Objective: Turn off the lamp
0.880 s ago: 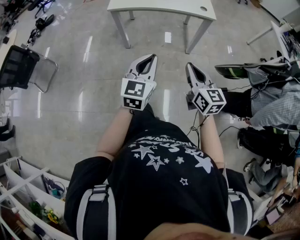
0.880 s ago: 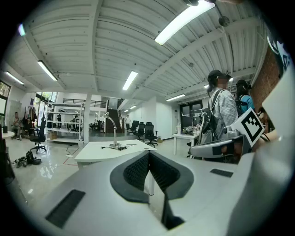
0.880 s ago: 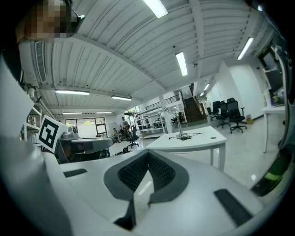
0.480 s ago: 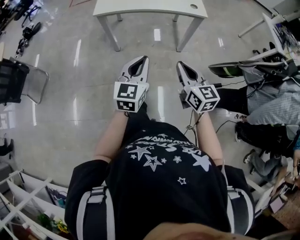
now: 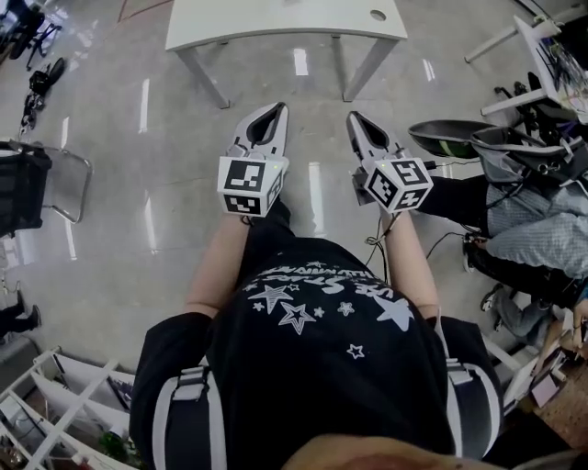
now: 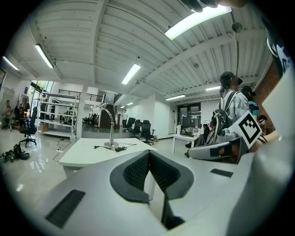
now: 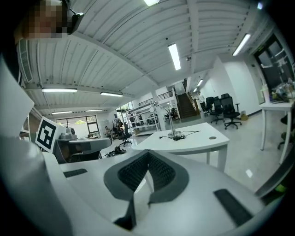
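Observation:
A slim silver desk lamp (image 6: 110,131) with a curved neck stands on a white table (image 6: 92,154), far ahead of both grippers; it also shows in the right gripper view, lamp (image 7: 171,120) on table (image 7: 193,140). A black cord lies by its base. In the head view only the table's near edge (image 5: 276,20) shows, and the lamp is out of frame. My left gripper (image 5: 272,114) and right gripper (image 5: 357,121) are held side by side before the person's body, above the floor. Both are shut with nothing between the jaws (image 6: 149,155) (image 7: 148,155).
A black chair (image 5: 23,184) stands at the left and a white rack (image 5: 55,404) at the lower left. A seated person (image 5: 537,229) and cables (image 5: 459,243) are at the right, beside another desk (image 5: 551,55). Glossy floor (image 5: 312,184) lies between me and the table.
The table has come lower and larger in the head view, and the chair has slid left. Both grippers keep their place before the body and stay shut.

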### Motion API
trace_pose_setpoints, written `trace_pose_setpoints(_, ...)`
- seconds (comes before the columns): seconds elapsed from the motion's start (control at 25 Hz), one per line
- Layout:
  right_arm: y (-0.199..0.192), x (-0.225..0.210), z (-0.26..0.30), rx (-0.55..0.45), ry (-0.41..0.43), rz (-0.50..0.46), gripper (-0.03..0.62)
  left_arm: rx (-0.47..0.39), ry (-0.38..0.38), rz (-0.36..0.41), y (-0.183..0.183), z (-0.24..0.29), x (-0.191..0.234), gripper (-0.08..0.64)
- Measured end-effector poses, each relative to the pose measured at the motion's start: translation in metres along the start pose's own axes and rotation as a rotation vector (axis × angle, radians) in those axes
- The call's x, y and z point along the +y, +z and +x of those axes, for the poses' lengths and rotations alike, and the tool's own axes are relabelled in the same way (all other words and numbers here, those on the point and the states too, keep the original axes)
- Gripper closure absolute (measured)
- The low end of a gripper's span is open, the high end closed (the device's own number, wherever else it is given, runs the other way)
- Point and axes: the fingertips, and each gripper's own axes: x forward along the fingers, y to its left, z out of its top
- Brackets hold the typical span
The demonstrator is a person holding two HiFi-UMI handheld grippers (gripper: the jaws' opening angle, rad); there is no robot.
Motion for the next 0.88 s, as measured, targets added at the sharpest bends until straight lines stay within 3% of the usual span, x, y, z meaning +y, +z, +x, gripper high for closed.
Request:
trace_pose_setpoints(0.24, 0.022, 0.001, 0.053, 0.002, 0.012, 0.002, 0.587, 0.021, -0.007, -0.001, 0.008, 0.028, 0.043, 0.551)
trace_pose_setpoints(0.88, 0.066, -0.010, 0.154, -0.032, -0.055, -0.006, 0.588, 0.002, -0.104, -0.027, 0.026, 0.092, 0.125, 0.551)
